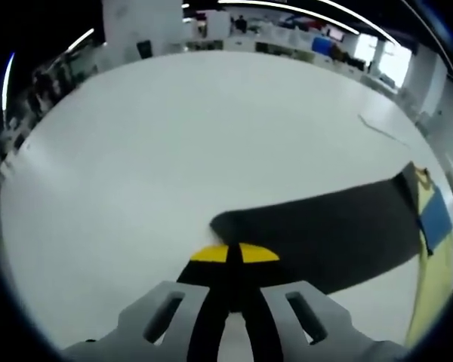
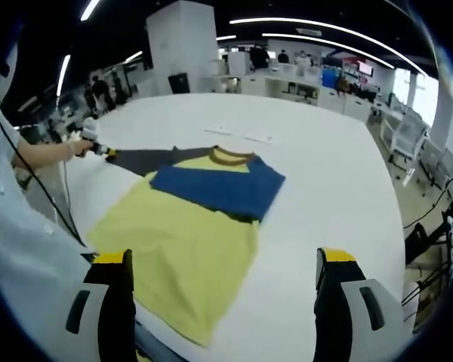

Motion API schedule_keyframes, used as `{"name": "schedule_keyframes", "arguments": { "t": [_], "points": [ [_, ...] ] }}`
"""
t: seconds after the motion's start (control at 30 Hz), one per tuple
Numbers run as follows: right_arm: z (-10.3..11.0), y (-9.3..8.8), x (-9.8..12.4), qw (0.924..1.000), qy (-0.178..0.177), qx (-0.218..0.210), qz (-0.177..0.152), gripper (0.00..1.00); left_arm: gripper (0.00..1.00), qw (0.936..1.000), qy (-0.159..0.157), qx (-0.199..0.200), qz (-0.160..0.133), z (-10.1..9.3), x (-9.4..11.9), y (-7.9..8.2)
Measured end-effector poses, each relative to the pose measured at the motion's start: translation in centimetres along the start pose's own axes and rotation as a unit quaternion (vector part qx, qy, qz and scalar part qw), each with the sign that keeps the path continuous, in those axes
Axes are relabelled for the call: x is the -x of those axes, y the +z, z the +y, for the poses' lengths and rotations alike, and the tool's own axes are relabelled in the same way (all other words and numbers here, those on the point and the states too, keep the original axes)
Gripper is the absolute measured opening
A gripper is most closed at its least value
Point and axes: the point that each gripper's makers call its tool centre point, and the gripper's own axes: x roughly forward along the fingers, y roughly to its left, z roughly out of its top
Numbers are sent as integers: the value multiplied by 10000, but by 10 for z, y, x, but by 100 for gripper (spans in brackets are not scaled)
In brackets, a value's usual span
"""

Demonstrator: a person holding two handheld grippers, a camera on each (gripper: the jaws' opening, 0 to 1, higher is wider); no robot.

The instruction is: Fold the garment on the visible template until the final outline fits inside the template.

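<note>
Table white, garment spread flat | right sleeve folded across chest, dark left sleeve outstretched, hem unfolded: early stage | left gripper fingers clenched on that sleeve | right gripper fingers released, hovering above.

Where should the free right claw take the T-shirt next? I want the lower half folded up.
Probably the bottom hem of the T-shirt, coming from the near table edge: the yellow body lies flat and the hem points toward the open right claw. The left claw is shut on the dark sleeve.
</note>
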Motion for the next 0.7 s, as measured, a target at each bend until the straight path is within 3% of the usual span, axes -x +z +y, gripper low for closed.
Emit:
{"name": "schedule_keyframes", "arguments": {
  "t": [0.37, 0.7],
  "points": [
    [1, 0, 0, 10000, 8, -5, -76, 100, 0, 9998, -54, 52, -182, -2, 15, 5],
    [0, 0, 2, 9998, 3, -30, -182, 100, 0, 9990, -113, -58, -426, -7, 32, 22]
  ]
}}
